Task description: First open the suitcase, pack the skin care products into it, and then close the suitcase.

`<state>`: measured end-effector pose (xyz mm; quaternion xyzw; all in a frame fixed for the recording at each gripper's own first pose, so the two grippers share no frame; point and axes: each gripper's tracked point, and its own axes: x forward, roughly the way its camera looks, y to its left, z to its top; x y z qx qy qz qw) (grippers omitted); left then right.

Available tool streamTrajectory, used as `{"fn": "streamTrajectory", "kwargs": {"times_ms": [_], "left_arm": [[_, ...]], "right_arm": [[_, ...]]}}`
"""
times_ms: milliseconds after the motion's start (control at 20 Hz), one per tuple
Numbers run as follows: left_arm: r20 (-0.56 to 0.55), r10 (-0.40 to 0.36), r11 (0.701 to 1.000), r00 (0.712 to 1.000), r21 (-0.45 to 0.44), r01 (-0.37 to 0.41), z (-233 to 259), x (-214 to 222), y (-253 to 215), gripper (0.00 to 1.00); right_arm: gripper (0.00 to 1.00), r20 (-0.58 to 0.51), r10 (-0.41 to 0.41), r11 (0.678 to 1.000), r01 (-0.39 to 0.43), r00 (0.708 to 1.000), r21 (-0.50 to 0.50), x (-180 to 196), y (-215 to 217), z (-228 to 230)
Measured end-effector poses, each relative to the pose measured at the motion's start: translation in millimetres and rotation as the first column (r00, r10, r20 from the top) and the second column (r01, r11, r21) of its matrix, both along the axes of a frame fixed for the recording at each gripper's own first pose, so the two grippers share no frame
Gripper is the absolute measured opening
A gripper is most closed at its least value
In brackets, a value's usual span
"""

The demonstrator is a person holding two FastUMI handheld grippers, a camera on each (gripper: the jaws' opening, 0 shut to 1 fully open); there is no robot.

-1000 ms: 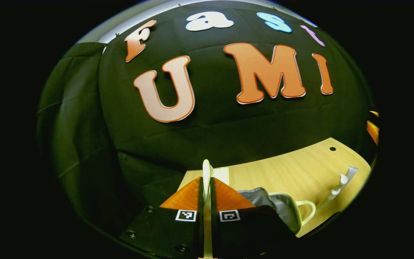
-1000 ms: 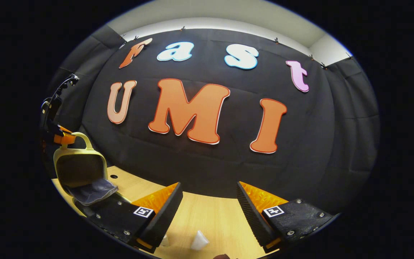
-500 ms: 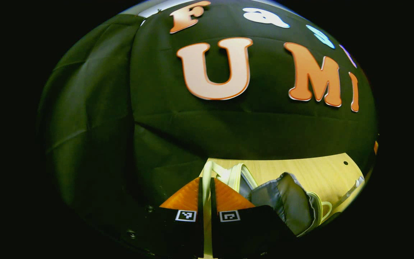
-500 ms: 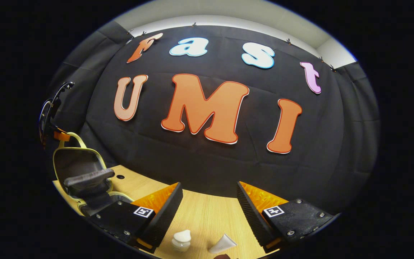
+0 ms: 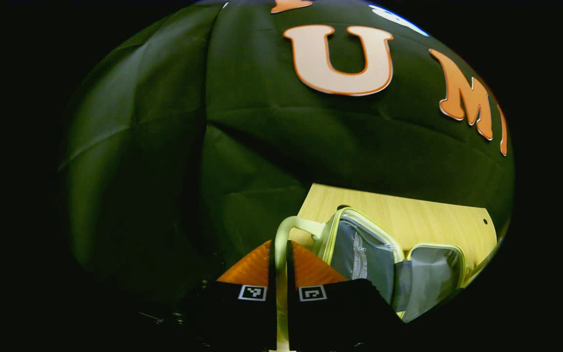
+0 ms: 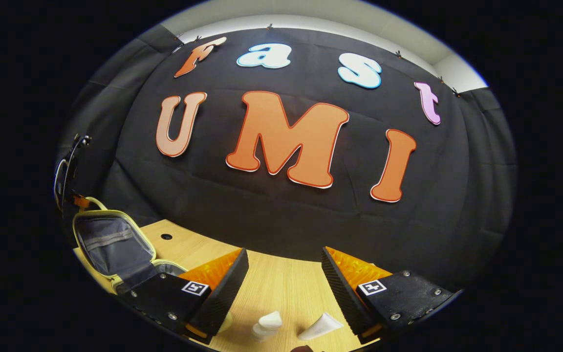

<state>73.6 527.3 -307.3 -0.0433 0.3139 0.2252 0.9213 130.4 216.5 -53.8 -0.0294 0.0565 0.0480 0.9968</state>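
Left gripper view, suitcase [image 5: 359, 249] lid now swung open, left claw [image 5: 281, 259] still gripping handle [image 5: 289, 227]

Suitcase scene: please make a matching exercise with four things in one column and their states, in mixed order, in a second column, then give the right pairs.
Things:
1. left tool
2. right tool
3. suitcase lid
4. white tube

States:
A. lying on the table
B. raised, grey lining showing
C. open, holding nothing
D. shut on the handle

Pairs: 1-D, 2-C, 3-B, 4-A
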Motion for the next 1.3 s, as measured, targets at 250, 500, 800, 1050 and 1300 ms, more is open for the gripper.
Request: {"fn": "streamTrajectory", "kwargs": {"times_ms": [250,500,800,1050,1300], "left_arm": [[-0.082,0.07,0.995,0.994,-0.061,-0.075,-59,-10,17,0.1],[-0.066,0.089,0.988,0.994,-0.121,-0.096,-70,3,9,0.24],[0.073,-0.061,0.993,0.996,-0.095,0.067,-7,33,-42,0.77],[0.178,-0.16,0.981,0.971,-0.081,0.177,33,50,-104,0.92],[0.244,-0.237,0.968,0.94,-0.021,0.25,66,60,-160,0.98]], "right_arm": [[0.95,-0.017,-0.017,1.0,0.017,1.0,-0.006,-1,0,-2],[0.95,-0.022,-0.034,0.999,0.034,0.999,-0.016,2,-4,-4],[0.95,-0.016,-0.042,0.999,0.042,0.999,-0.007,12,-8,-5],[0.95,0.004,-0.042,0.999,0.042,0.999,0.014,16,-25,1],[0.95,0.006,-0.02,1.0,0.02,1.0,0.018,13,-48,-3]]}}
